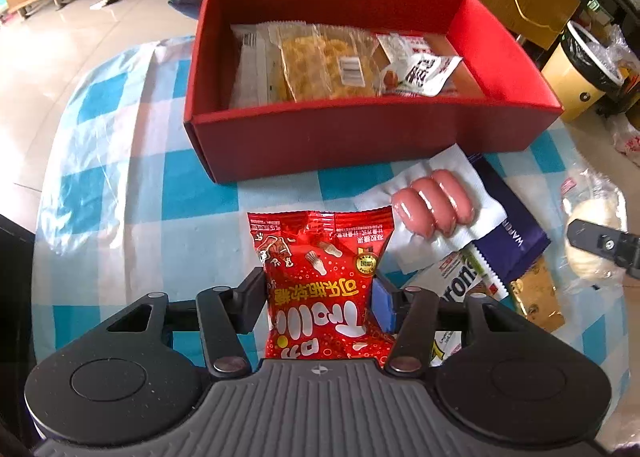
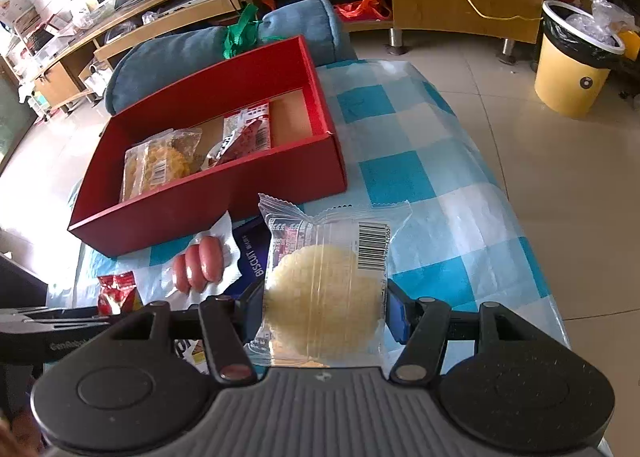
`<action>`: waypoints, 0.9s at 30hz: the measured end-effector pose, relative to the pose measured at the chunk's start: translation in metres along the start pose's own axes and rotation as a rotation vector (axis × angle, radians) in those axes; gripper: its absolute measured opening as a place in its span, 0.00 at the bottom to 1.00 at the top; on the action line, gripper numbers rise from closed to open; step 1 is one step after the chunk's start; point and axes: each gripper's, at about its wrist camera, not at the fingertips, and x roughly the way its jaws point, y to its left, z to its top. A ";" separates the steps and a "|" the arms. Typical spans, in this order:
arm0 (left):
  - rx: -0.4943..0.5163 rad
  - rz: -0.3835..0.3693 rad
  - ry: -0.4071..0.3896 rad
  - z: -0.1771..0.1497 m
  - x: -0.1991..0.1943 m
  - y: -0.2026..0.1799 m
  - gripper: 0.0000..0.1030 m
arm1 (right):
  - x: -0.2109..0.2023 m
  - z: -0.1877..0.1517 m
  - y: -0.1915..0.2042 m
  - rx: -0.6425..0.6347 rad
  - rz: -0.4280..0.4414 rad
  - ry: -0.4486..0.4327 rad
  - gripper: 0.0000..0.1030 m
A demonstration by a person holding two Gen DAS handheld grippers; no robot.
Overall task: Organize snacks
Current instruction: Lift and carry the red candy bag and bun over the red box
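A red candy bag (image 1: 320, 249) stands between the jaws of my left gripper (image 1: 320, 297), whose pads press on both its sides just above the checked cloth. My right gripper (image 2: 324, 313) is shut on a round pale pastry in clear wrap (image 2: 320, 281). The open red box (image 1: 320, 145) lies beyond both, holding a bag of yellow snacks (image 1: 320, 65), a white wrapper (image 1: 252, 65) and a red-and-white packet (image 1: 420, 69). In the right wrist view the red box (image 2: 200, 201) sits up and to the left, with bare floor at its right end.
On the blue-checked tablecloth (image 1: 160, 185) between the grippers lie a sausage pack (image 1: 432, 209), a dark blue biscuit packet (image 1: 516, 233), a gold packet (image 1: 536, 297) and a white packet (image 1: 460, 273). A blue cushion (image 2: 168, 61) lies behind the box. A yellow bin (image 2: 572, 69) stands on the floor.
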 end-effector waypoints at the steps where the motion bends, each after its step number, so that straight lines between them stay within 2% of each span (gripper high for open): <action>1: 0.000 -0.004 -0.003 0.000 -0.002 0.000 0.60 | 0.000 0.000 0.000 -0.001 0.000 0.000 0.55; 16: 0.018 -0.049 -0.057 0.007 -0.020 -0.007 0.60 | -0.002 0.005 0.003 -0.007 0.016 -0.012 0.55; 27: 0.012 -0.075 -0.117 0.026 -0.038 -0.010 0.60 | -0.007 0.018 0.011 -0.012 0.041 -0.043 0.55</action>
